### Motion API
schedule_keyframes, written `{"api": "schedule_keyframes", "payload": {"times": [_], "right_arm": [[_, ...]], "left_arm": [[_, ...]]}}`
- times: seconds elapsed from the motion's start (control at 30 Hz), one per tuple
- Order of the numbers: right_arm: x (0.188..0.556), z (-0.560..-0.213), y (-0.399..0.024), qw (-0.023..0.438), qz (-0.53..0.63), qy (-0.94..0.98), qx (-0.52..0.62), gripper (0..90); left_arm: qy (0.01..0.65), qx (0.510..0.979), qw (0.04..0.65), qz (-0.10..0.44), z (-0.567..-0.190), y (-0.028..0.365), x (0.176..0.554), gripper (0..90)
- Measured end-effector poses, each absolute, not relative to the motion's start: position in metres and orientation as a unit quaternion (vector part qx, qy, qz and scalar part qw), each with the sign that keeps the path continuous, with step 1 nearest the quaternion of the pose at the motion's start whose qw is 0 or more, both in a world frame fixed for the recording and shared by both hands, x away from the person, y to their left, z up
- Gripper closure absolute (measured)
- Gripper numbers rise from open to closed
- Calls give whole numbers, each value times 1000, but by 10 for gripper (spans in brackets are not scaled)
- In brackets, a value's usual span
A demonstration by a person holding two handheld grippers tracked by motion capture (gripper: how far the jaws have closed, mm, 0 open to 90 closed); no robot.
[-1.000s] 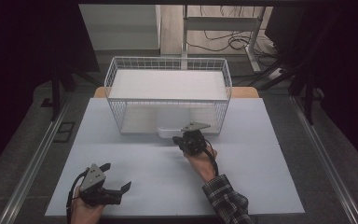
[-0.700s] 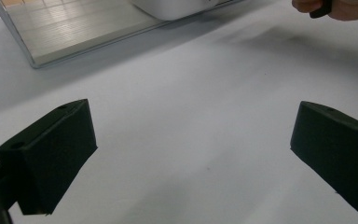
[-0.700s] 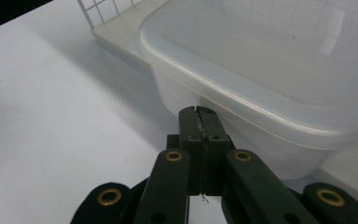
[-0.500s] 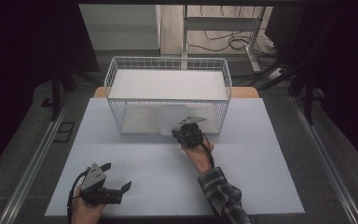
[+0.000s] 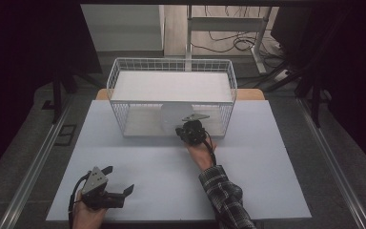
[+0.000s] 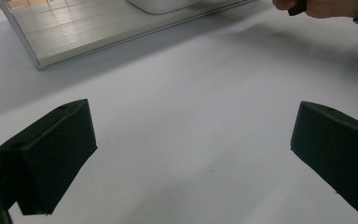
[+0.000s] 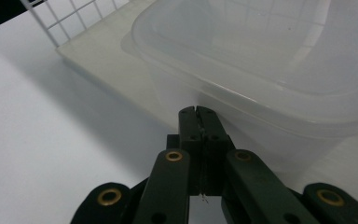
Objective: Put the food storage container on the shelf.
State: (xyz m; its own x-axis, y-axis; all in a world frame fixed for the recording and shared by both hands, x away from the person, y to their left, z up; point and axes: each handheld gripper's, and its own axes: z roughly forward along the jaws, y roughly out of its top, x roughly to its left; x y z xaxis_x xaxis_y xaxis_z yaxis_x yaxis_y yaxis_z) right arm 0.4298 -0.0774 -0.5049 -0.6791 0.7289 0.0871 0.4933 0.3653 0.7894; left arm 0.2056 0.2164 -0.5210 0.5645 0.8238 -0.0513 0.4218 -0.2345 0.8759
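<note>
Tub (image 7: 270, 70): clear plastic, sat on the lower level of the white wire basket (image 5: 119, 88), at the open front, toward the right half. In the high view it read as a pale rounded shape (image 5: 174, 117) behind the wire front.

Change over the last 1 s: right gripper (image 5: 192, 131) had advanced from the open table (image 5: 267, 157) up to the basket's front edge. 1 s earlier it sat a little short of the basket; at 0.5 s it was nearer; at this moment it was just at the front. Right gripper view showed its jaws pressed together with nothing between them, tips (image 7: 199, 114) just below the tub's rim, very near its side wall; contact could not be confirmed.

Left gripper (image 5: 106, 191) had not moved across the 3 high-view frames: near the table's front-left corner, jaws spread wide over bare table, holding nothing.

Judgement: approach to the tub was essentially complete, but clenched jaws cannot take the rim. Either they must part first, or a push or hook under the rim was intended.
</note>
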Motion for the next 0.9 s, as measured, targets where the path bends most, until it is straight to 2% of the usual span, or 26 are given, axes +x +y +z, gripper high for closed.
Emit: {"api": "schedule_keyframes", "payload": {"times": [0.3,0.53,0.57,0.6,0.67,0.9], "right_arm": [[427,-505,-78,131,422,817,370,872],[410,-498,-82,115,435,814,367,594],[410,-498,-82,115,435,814,367,594],[405,-496,-84,115,434,818,360,501],[401,-494,-86,112,434,821,354,433],[386,-491,-97,119,431,827,341,285]], "left_arm": [[412,760,453,217,-521,215,206,0],[416,763,449,211,-522,215,207,0],[416,763,448,209,-522,215,207,0],[416,764,448,208,-522,214,208,3],[411,765,452,204,-522,214,208,13],[405,774,447,193,-523,210,210,12]]}}
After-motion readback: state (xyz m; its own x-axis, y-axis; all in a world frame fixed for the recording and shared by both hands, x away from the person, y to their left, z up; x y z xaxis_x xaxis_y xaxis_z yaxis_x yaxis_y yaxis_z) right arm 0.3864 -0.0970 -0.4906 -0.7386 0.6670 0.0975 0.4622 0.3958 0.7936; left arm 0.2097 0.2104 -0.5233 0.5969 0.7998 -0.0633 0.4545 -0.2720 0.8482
